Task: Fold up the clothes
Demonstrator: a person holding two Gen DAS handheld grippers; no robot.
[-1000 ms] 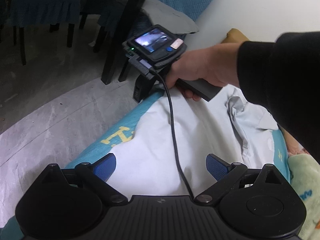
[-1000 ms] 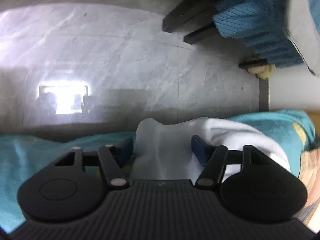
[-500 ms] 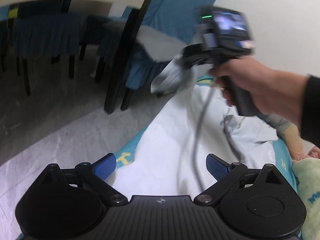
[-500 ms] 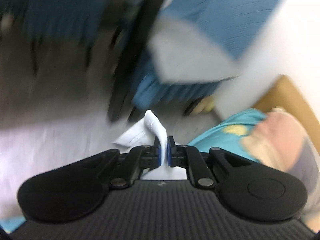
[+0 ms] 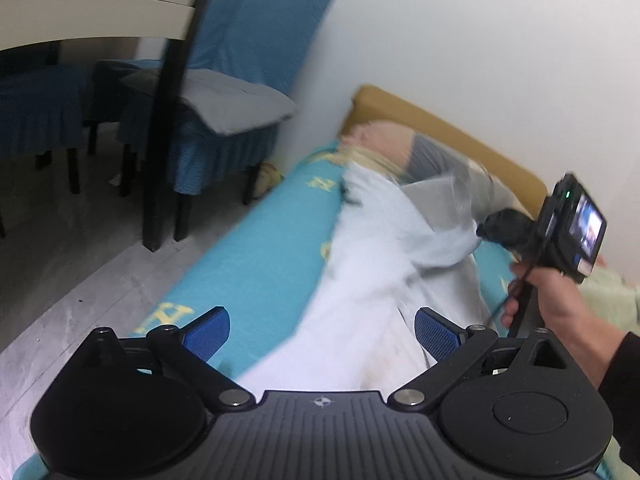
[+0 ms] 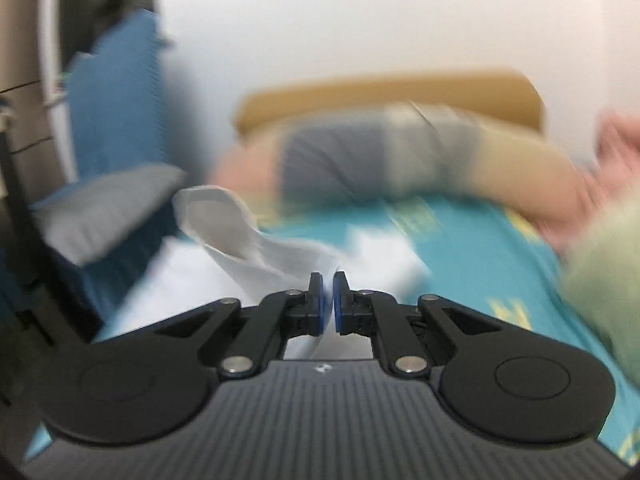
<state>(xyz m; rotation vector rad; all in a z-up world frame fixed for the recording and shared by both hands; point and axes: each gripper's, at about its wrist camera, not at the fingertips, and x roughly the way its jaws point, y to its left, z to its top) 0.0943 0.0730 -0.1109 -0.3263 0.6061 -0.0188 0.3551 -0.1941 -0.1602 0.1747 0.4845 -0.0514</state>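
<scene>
My left gripper (image 5: pixel 322 330) hangs with its blue pads spread wide, nothing between them; the pale white-blue shirt (image 5: pixel 360 280) lies just below and ahead of it on the teal bedsheet with yellow printed letters (image 5: pixel 256 256). My right gripper (image 6: pixel 327 300) is pinched tight on a corner of that shirt (image 6: pixel 256 240), cloth fanning up and left from the pads.

Vs 1 s ago: right pads were apart around a bunched edge at the bed's side, facing the floor. They closed by the half-second mark, and now the corner is carried across the bed towards the right side; in the left view the right gripper (image 5: pixel 496 228) sits far right, shirt stretched to it. Person's hand (image 5: pixel 548 296) on its handle, dark sleeve (image 5: pixel 624 364).

Writing: yellow characters on the sheet, too blurred to read.

Farther: pile of blurred clothes (image 5: pixel 420 148) against the tan headboard (image 5: pixel 440 124), blue-covered chair with a grey cushion (image 5: pixel 236 104), white wall (image 5: pixel 480 40). Right view heavily motion-blurred.
</scene>
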